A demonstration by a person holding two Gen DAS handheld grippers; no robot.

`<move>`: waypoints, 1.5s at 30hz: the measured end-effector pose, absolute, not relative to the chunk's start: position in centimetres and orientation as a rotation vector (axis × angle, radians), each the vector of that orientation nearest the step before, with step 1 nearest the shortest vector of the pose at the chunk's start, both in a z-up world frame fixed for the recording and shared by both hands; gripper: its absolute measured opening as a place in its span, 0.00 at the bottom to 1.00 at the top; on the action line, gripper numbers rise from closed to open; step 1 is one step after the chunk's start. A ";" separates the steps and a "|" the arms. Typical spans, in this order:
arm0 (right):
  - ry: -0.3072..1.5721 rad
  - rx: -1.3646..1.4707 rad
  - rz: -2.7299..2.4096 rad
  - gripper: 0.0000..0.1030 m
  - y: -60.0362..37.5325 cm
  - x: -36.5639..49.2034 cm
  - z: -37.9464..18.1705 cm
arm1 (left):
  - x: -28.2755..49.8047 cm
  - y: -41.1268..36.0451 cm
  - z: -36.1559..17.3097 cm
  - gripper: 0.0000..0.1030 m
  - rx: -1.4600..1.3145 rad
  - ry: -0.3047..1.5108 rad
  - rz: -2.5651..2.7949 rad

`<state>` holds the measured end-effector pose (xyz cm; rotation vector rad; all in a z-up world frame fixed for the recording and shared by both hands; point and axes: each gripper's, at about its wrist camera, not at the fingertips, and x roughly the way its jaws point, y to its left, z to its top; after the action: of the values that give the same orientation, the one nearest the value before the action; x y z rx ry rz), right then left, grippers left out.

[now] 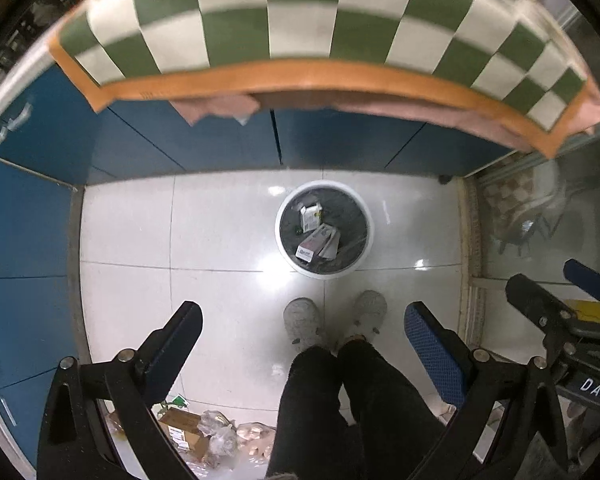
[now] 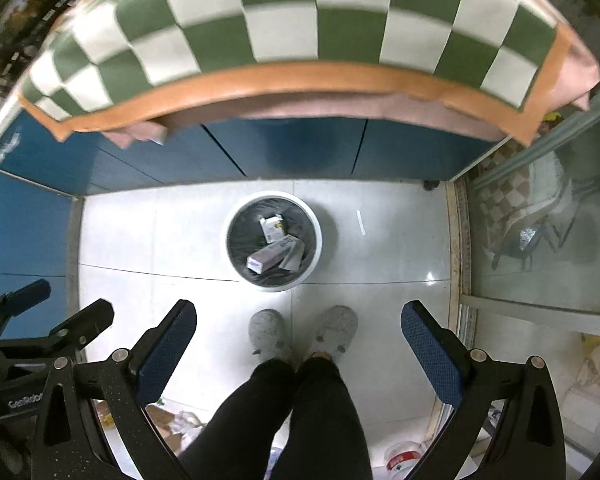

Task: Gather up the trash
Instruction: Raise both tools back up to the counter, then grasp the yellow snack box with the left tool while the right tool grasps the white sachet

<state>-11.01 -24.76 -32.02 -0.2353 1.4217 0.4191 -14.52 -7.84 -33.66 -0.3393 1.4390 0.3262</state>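
A round white trash bin [image 1: 286,254] with a black liner stands on the white tiled floor, also in the right wrist view [image 2: 236,268]. Inside lie small cardboard boxes [image 1: 317,242] [image 2: 275,255]. My left gripper [image 1: 303,320] is open and empty, high above the floor, pointing down toward the bin. My right gripper [image 2: 299,318] is open and empty too, beside the left one. The right gripper shows at the right of the left wrist view [image 1: 556,288]; the left gripper shows at the left of the right wrist view [image 2: 60,312].
A table with a green-and-white checked cloth [image 1: 300,20] overhangs blue cabinets [image 1: 220,140]. The person's legs and grey slippers [image 1: 302,322] stand just before the bin. A cardboard box and plastic wrappers [image 1: 204,434] lie on the floor near left. A glass door [image 2: 540,220] is at right.
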 end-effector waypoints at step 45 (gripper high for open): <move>1.204 -0.067 0.238 0.01 -19.8 42.0 -27.1 | 32.1 7.8 -28.9 0.99 -1.117 1.297 0.724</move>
<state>42.04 -19.80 -27.13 -0.0668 1.2037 0.2383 32.06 7.78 -28.88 -1.1170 1.2972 0.7237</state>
